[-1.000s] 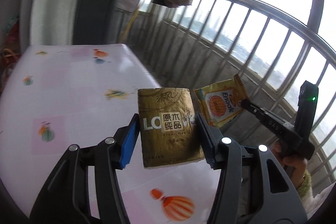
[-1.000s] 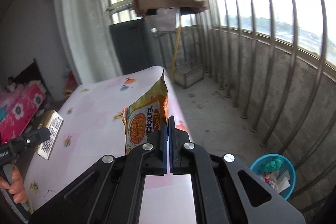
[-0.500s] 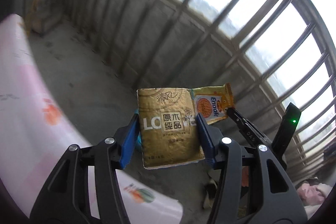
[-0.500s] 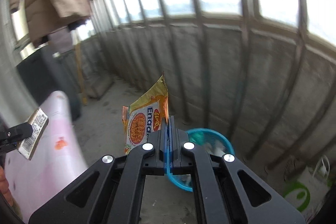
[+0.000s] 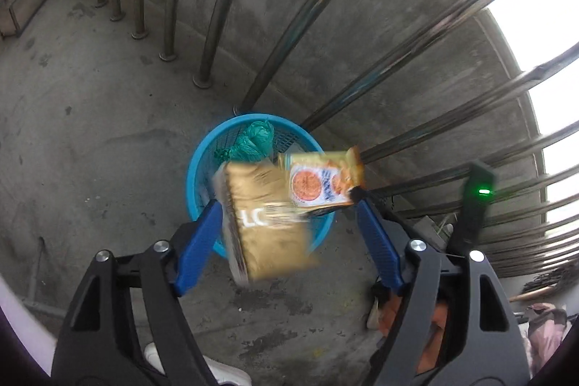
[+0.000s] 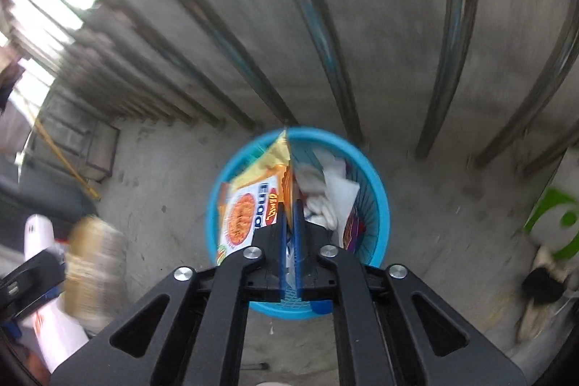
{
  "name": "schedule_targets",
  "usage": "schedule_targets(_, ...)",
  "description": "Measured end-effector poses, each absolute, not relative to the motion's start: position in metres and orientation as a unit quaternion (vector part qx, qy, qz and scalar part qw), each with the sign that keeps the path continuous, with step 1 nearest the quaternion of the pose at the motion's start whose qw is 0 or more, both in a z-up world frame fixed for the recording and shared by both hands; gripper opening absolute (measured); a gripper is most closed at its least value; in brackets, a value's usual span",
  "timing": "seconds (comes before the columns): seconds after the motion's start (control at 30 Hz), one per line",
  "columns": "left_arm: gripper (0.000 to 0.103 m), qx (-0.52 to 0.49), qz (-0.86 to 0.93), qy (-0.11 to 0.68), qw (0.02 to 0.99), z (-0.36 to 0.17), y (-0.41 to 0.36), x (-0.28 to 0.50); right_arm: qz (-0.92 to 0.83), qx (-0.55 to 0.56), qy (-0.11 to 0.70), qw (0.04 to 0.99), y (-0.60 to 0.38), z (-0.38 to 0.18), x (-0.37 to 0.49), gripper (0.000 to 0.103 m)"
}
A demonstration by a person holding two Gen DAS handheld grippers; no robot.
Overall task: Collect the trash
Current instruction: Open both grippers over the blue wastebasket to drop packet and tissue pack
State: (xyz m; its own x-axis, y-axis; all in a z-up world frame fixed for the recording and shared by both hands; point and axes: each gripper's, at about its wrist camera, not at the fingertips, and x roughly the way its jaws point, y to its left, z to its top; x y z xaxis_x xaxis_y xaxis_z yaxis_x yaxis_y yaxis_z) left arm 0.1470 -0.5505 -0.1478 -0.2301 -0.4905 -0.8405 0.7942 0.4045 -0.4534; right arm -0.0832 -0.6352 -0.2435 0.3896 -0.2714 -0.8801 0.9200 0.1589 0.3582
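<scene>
A blue mesh basket (image 5: 197,165) (image 6: 380,205) stands on the concrete floor by the railing, below both grippers. My left gripper (image 5: 287,205) points down over it and its jaws are opening. The gold tissue pack (image 5: 267,216) (image 6: 94,263) sits tilted and blurred between them, clear of the right pad (image 5: 378,241). My right gripper (image 6: 291,205) (image 5: 356,194) hangs over the basket too, jaws opening, with a narrow gap between the pads. The orange snack wrapper (image 6: 249,205) (image 5: 322,179) still stands at its fingertips, against the left finger.
The basket holds a green bag (image 5: 253,140) and white paper (image 6: 333,190). Steel railing bars (image 5: 289,35) and a concrete wall rise right behind it. A white table edge (image 5: 14,313) is at lower left. A shoe (image 5: 224,371) and slippers (image 6: 542,288) lie on the floor.
Both grippers swung away from the table and tipped down over the blue basket. Both pairs of jaws have parted; the gold pack has tilted loose in the left one.
</scene>
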Motion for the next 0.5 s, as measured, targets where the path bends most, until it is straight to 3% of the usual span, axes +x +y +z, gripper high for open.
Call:
schedule_targets(0.2,0.072,0.082,-0.526,0.589,0.608,-0.151,-0.532,0.161,-0.437,0.509,0.319,0.669,-0.631,-0.267,-0.102,0.037)
schedule_targets(0.43,0.073,0.044,-0.534,0.535,0.653,-0.092,-0.486,0.179,-0.423,0.510,0.293,0.689,-0.628,-0.245,-0.100,0.038)
schedule_targets(0.5,0.077,0.036,-0.539,0.510,0.670,-0.068,-0.466,0.179,-0.416,0.495,0.286,0.707,-0.620,-0.228,-0.094,0.038)
